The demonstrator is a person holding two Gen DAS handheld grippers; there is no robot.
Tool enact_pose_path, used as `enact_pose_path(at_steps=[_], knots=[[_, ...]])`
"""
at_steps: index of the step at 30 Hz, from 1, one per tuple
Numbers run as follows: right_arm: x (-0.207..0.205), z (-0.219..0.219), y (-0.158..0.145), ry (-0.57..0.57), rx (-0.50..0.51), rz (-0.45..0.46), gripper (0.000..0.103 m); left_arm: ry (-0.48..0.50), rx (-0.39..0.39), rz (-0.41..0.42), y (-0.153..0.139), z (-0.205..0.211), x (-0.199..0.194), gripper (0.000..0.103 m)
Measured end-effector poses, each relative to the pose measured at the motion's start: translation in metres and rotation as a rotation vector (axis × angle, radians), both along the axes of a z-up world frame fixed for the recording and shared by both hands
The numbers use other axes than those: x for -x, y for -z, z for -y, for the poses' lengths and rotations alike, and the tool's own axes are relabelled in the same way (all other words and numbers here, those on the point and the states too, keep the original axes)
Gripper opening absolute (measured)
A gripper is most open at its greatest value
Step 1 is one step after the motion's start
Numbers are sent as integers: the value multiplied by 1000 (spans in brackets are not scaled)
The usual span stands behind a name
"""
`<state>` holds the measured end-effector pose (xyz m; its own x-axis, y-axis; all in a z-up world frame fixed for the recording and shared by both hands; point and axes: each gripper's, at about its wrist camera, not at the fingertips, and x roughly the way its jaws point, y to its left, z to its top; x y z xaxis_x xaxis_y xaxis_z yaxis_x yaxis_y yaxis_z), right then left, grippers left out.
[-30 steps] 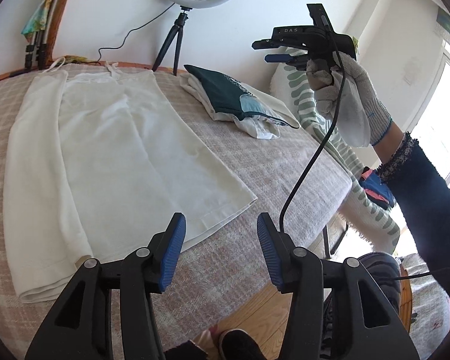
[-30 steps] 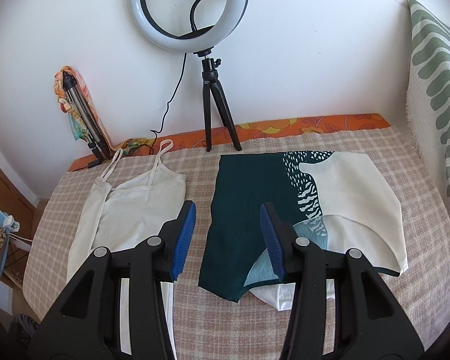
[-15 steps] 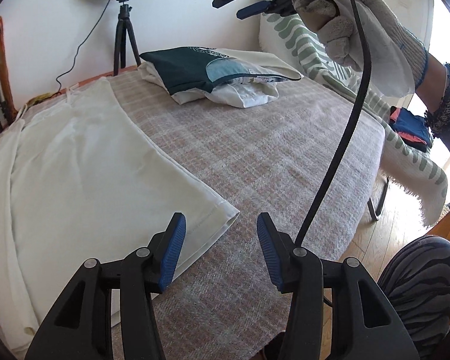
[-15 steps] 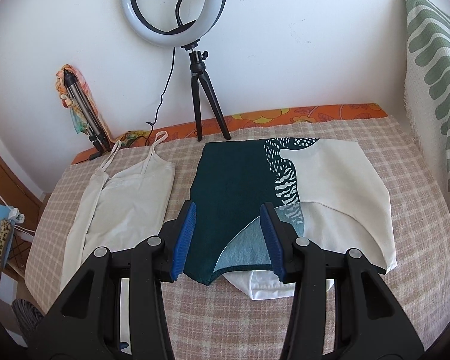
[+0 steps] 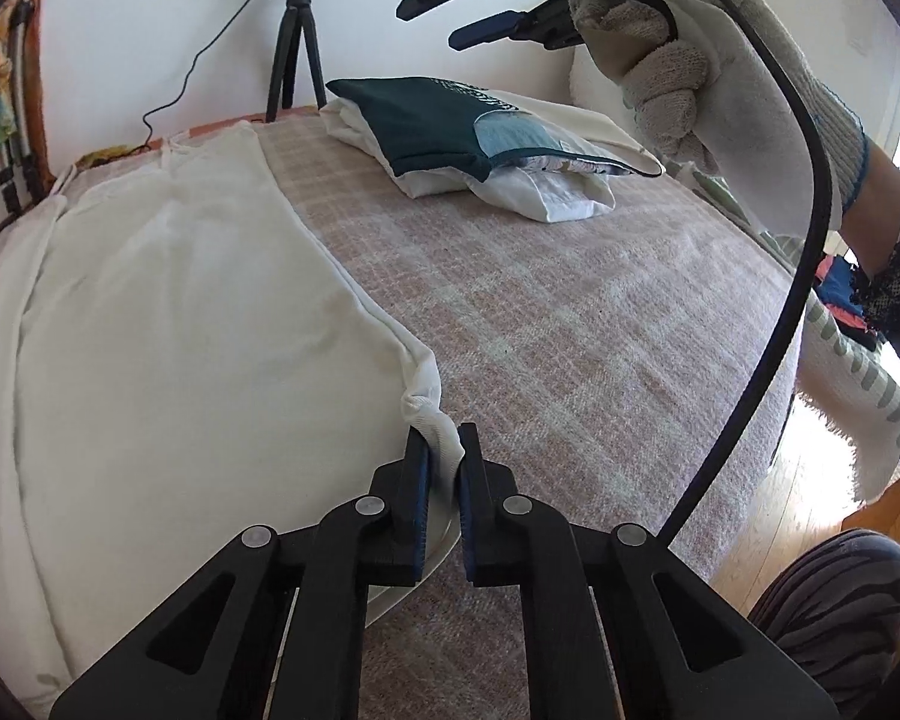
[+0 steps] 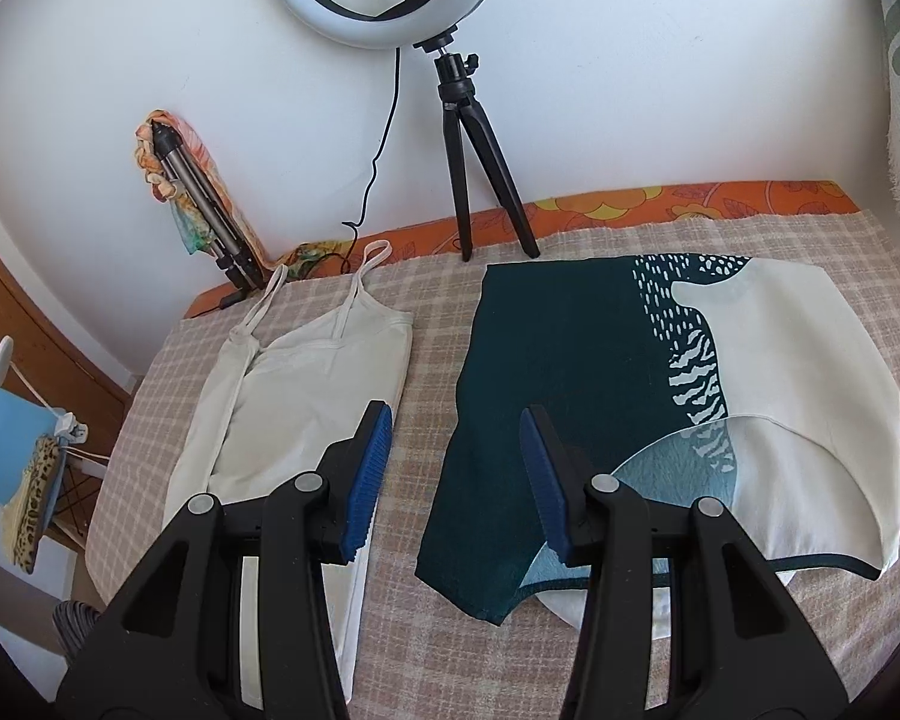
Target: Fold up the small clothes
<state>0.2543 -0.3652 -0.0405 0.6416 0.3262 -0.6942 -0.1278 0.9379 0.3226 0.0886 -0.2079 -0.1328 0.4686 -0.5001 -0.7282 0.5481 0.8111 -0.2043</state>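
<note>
A white strappy top (image 5: pixel 168 312) lies flat on the checked table cover (image 5: pixel 570 324), straps toward the wall. My left gripper (image 5: pixel 444 450) is shut on the top's near right hem corner, which bunches between the blue pads. The top also shows in the right wrist view (image 6: pixel 306 384). My right gripper (image 6: pixel 456 468) is open and empty, held high above the table between the white top and a dark green and white garment (image 6: pixel 630 384). From the left wrist view the right gripper (image 5: pixel 480 6) hangs in the air above that garment.
The green and white garment (image 5: pixel 450 120) lies on folded white cloth at the back right. A ring light on a black tripod (image 6: pixel 474 138) stands at the wall. A folded tripod (image 6: pixel 204 210) leans at the back left. A green patterned throw (image 5: pixel 858 384) hangs at the right edge.
My left gripper moved down and forward to the white top's hem corner and shut on it. My right gripper drifted nearer the table and stayed open.
</note>
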Motion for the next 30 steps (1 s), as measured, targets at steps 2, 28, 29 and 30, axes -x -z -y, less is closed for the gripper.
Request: enact_pose_path(at_steps=[2, 28, 29, 30], knots=[[-12, -11, 7, -25, -14, -16, 47, -34, 54, -29, -3, -13, -2, 6], [-148, -119, 100, -51, 52, -189, 6, -150, 242, -53, -8, -68, -1, 5], [-147, -122, 96, -53, 59, -178, 6, -153, 248, -53, -9, -70, 0, 5], [-147, -125, 91, -53, 68, -167, 5, -156, 253, -50, -9, -72, 1, 5]])
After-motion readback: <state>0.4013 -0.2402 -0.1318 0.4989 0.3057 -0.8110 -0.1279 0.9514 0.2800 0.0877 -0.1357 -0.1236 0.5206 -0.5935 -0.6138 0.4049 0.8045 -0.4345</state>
